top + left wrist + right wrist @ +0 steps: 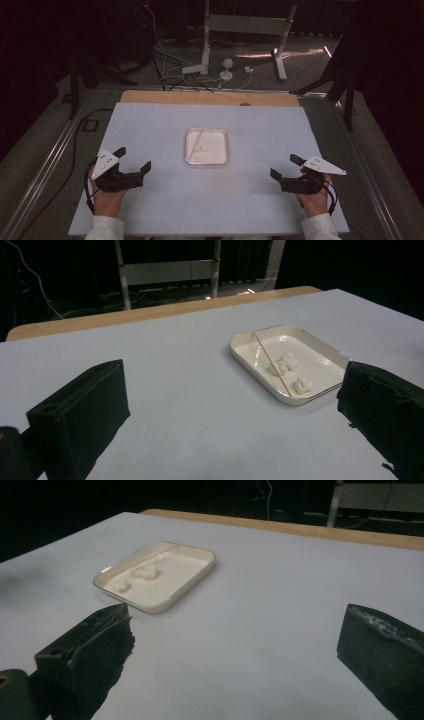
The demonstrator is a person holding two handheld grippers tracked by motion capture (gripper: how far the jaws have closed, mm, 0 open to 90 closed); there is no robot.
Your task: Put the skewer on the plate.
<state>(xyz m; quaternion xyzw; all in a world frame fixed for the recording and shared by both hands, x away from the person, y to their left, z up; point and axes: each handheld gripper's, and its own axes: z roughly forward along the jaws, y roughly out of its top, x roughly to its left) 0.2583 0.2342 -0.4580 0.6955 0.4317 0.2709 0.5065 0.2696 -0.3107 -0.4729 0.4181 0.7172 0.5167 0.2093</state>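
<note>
While the tray (207, 160) sits apart, left tongs (134, 159) and right tongs (284, 167) gape wide — gripping nothing.

Pale lavender-grey table top (150, 200) with a light wood strip (210, 97) along the far edge. The tray (222, 134) at frame centre is cream white, two white lumps (289, 371) inside plus a thin tan stick (270, 361). Both grippers (134, 161) (282, 166) are matte black with grey plates.
</note>
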